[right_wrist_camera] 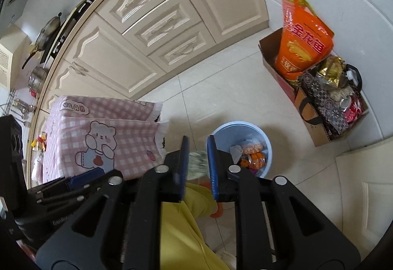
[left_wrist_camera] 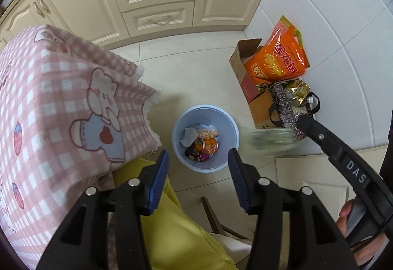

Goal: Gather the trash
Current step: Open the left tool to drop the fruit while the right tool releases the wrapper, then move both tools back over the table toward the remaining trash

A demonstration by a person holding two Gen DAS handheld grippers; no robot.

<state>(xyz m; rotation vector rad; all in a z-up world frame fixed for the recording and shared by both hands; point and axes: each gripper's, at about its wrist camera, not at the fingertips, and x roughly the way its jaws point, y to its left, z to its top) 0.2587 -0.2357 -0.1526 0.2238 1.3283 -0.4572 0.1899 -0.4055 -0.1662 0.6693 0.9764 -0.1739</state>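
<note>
Left wrist view: my left gripper [left_wrist_camera: 198,161] spread, empty, above blue bin [left_wrist_camera: 227,122] holding wrappers. My right gripper [right_wrist_camera: 198,158] jaws loosened, blurred greenish wrapper [right_wrist_camera: 197,161] between them, near bin's left.

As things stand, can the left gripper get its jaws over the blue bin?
Probably yes. The left gripper points down with the blue bin framed between its open, empty jaws; no object lies between them. The checked cloth hangs beside the bin, not across it.
</note>
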